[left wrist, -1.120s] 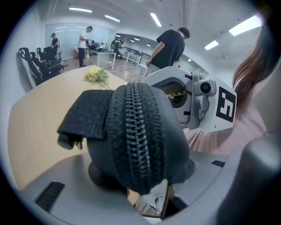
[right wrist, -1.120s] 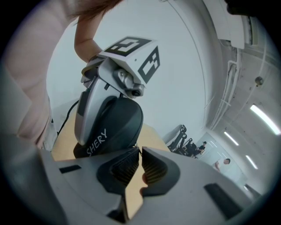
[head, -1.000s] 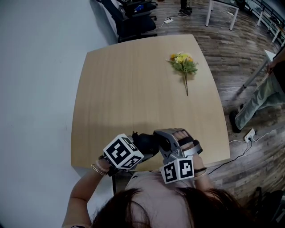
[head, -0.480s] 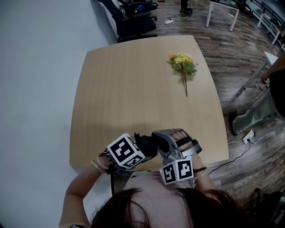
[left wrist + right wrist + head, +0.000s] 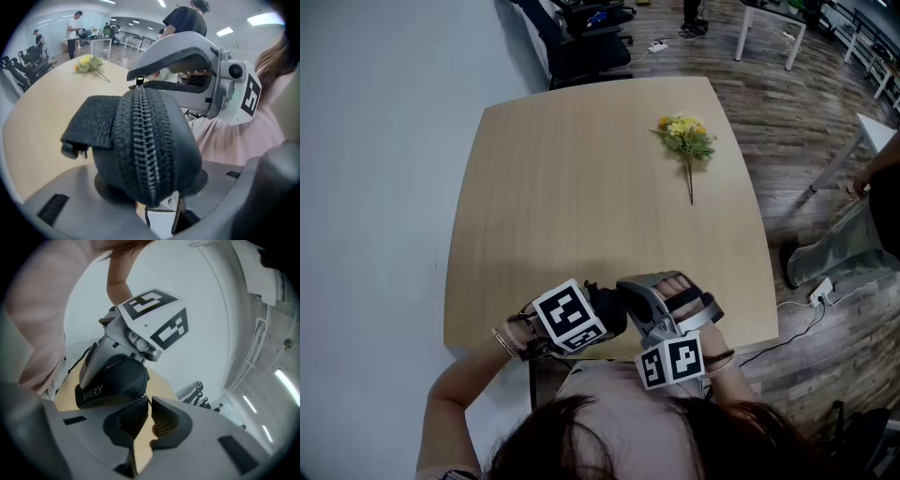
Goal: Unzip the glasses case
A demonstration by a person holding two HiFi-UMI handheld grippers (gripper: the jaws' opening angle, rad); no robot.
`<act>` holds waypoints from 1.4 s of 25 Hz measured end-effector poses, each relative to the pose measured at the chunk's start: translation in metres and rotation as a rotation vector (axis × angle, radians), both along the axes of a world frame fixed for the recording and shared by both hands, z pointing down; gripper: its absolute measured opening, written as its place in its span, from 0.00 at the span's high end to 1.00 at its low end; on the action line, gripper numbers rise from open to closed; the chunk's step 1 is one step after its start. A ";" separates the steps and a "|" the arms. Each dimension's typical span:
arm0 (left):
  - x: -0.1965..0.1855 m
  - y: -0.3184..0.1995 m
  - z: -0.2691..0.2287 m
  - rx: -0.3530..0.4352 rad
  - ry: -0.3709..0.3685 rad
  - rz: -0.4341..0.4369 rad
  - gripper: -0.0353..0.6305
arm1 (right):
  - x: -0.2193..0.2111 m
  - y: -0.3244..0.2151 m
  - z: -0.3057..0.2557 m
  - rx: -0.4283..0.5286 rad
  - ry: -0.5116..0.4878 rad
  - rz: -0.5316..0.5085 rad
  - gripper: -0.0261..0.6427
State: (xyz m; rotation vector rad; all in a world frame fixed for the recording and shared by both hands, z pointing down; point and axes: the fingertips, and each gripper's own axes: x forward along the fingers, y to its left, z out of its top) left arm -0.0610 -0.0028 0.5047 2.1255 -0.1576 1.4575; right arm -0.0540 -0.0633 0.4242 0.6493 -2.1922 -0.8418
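A dark glasses case (image 5: 140,140) with a zip running over its end sits between the jaws of my left gripper (image 5: 150,180), which is shut on it. In the head view both grippers are held just above the near table edge, the left gripper (image 5: 598,314) beside the right gripper (image 5: 623,292). In its own view, my right gripper (image 5: 149,401) has its tips pinched together on the small zipper pull (image 5: 139,81) at the case's far end. The case (image 5: 112,380) bears white lettering on its side.
The light wooden table (image 5: 581,187) holds a small bunch of yellow flowers (image 5: 684,136) at the far right. Behind the table stands a black office chair (image 5: 581,42). A person (image 5: 862,225) stands on the wood floor at the right, near a power strip (image 5: 823,289).
The left gripper has sunk and tilted a little with the case in it. The right gripper has stayed put. The person at the right has shifted.
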 end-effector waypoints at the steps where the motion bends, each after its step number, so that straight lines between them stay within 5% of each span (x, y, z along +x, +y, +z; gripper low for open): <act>1: 0.000 0.001 0.001 -0.003 -0.007 0.009 0.64 | 0.000 0.001 0.001 0.004 0.007 -0.006 0.93; 35: -0.014 0.014 0.033 -0.067 -0.158 0.184 0.64 | -0.014 0.010 0.016 0.058 0.185 -0.120 0.91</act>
